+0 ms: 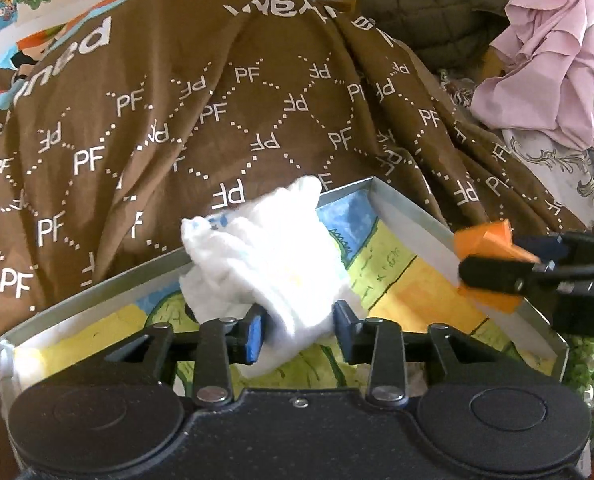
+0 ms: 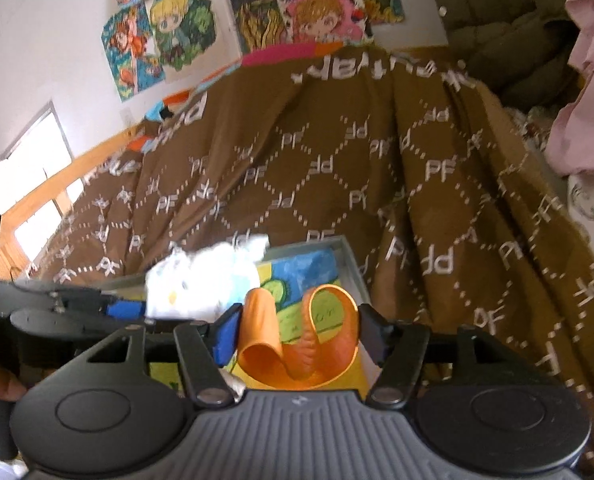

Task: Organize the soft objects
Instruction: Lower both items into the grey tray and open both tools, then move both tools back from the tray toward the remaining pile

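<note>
**Bedroom lot: two soft items over a shallow tray**

Brown monogram bedspread (image 1: pixel 225 120) covers the whole surface, rumpled, with cartoon posters (image 2: pixel 185 28) on the wall at 12 o'clock and a heap of pink cloth (image 1: pixel 549 64) at 2 o'clock.

Item 1. Shallow metal-sided tray (image 1: pixel 413 216), floor lined with a painted picture in blue, yellow and green. It lies on the bedspread and, by the look of it, serves as the collecting place for the soft things.

Item 2. White crumpled cloth (image 1: pixel 265 256), resting across the tray's far rim at 11 o'clock of the tray and trailing down into it. The left gripper (image 1: pixel 299 330) stands part-spread with the cloth's lower end between its fingers; the blue pad sits just beside the cloth and I cannot tell that it presses. Judgement: the cloth is being let go into the tray.

Item 3. Orange soft loop (image 2: pixel 301 340), rubbery and curled, between the fingers of the right gripper (image 2: pixel 297 332), which stand wide; the loop touches both sides yet looks slack rather than squeezed. It hangs over the tray's near end, probably for release.

View notes. Left wrist camera alone shows the tray's full outline and the right gripper coming in at 3 o'clock over the side wall. Right wrist camera alone shows the loop's shape, the posters whole, a window at 9 o'clock, and part of a person's hand at 8 o'clock.
</note>
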Available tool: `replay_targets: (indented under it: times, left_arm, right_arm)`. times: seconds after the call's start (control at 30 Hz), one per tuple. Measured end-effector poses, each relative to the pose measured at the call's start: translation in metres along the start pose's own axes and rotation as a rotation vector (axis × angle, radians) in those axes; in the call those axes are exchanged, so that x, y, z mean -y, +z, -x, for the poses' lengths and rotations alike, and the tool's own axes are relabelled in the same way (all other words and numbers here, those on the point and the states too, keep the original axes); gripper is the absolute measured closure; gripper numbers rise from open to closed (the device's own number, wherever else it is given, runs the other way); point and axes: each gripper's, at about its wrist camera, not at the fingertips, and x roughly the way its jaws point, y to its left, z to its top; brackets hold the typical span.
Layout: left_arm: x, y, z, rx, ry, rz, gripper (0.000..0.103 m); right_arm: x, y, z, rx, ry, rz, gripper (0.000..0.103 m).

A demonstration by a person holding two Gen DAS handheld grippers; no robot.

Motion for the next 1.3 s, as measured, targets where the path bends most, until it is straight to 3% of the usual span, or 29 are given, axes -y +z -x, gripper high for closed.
replay_targets:
  times: [0.2,0.43,0.6,0.73,0.8,1.03,1.3]
  left_arm:
    - [0.01,-0.001,0.032,0.053,0.03,0.022,0.041]
    - [0.019,-0.012,0.075,0.099,0.073,0.075,0.033]
    - [0.024,-0.028,0.104,0.117,0.1,0.125,0.03]
    - [0.027,-0.038,0.13,0.153,0.114,0.191,0.026]
    - [0.031,-0.042,0.145,0.182,0.126,0.214,0.015]
    - [0.048,-0.055,0.202,0.284,0.162,0.248,0.001]
    - [0.071,-0.081,0.259,0.366,0.175,0.266,0.001]
  right_arm:
    - [0.004,0.006,0.017,0.021,0.055,-0.02,0.022]
    - [0.01,-0.006,0.01,-0.023,0.092,-0.068,0.021]
    - [0.009,-0.012,0.014,-0.041,0.115,-0.096,0.012]
    - [0.008,-0.007,0.037,0.009,0.132,-0.106,0.004]
    - [0.008,-0.003,0.053,0.046,0.139,-0.112,0.001]
    - [-0.002,-0.007,0.113,0.156,0.147,-0.076,0.0]
    - [-0.039,-0.026,0.175,0.232,0.077,0.091,0.0]
